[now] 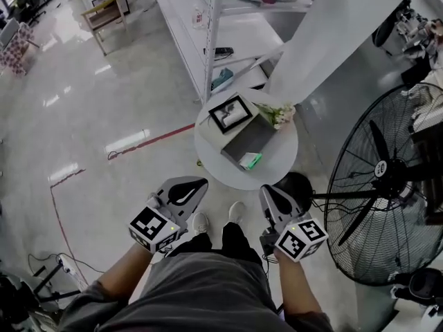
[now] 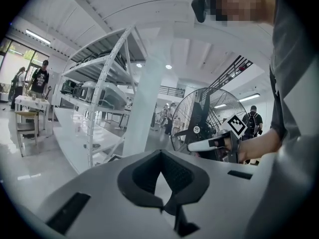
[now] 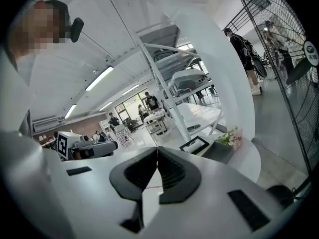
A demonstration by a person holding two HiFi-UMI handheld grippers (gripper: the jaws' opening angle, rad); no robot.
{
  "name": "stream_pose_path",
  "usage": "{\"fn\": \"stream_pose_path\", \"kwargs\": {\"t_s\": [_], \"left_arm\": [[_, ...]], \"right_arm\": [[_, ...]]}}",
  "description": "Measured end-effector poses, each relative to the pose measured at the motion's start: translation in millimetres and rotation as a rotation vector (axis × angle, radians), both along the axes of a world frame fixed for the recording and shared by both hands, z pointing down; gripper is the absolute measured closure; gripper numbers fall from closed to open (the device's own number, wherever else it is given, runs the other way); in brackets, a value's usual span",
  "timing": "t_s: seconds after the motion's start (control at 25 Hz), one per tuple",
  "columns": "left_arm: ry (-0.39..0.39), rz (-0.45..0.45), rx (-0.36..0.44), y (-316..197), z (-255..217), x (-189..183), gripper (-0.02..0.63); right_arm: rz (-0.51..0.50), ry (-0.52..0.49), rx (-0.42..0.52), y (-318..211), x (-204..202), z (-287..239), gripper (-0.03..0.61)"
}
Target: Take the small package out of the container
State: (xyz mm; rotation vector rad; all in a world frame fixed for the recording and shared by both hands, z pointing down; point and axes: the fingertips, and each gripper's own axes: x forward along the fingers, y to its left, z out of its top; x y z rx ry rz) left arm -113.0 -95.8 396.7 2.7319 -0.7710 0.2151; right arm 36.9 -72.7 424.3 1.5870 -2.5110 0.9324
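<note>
On a round white table (image 1: 211, 154) stands an open grey box container (image 1: 252, 135). A small green and white package (image 1: 250, 160) lies in its near corner. My left gripper (image 1: 195, 185) is shut and empty, held near my body short of the table's near-left edge. My right gripper (image 1: 270, 192) is also shut and empty, just short of the table's near-right edge. In the left gripper view the jaws (image 2: 160, 152) meet in a closed seam. In the right gripper view the jaws (image 3: 157, 149) meet the same way, pointing toward the container (image 3: 218, 151).
A black picture frame (image 1: 230, 113) and a small bunch of flowers (image 1: 278, 114) sit on the table behind the container. A large black standing fan (image 1: 385, 178) is at the right. White metal shelving (image 1: 208, 33) stands beyond the table. Cables lie on the floor (image 1: 48, 265) at the lower left.
</note>
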Motion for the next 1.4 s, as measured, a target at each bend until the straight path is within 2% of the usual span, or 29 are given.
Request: {"fn": "stream_pose_path", "kwargs": {"t_s": [0.32, 0.8, 1.12, 1.4], "left_arm": [[-0.036, -0.028, -0.029, -21, 30, 22, 0.598], [-0.100, -0.021, -0.083, -55, 82, 94, 0.598], [-0.133, -0.018, -0.136, -68, 133, 124, 0.598], [-0.203, 0.007, -0.189, -65, 189, 139, 0.595]], "right_arm": [[-0.027, -0.013, -0.032, -36, 22, 16, 0.557], [-0.081, -0.042, -0.089, -98, 77, 54, 0.557], [-0.097, -0.044, -0.158, -114, 101, 90, 0.557], [-0.104, -0.039, -0.210, -118, 117, 119, 0.557]]}}
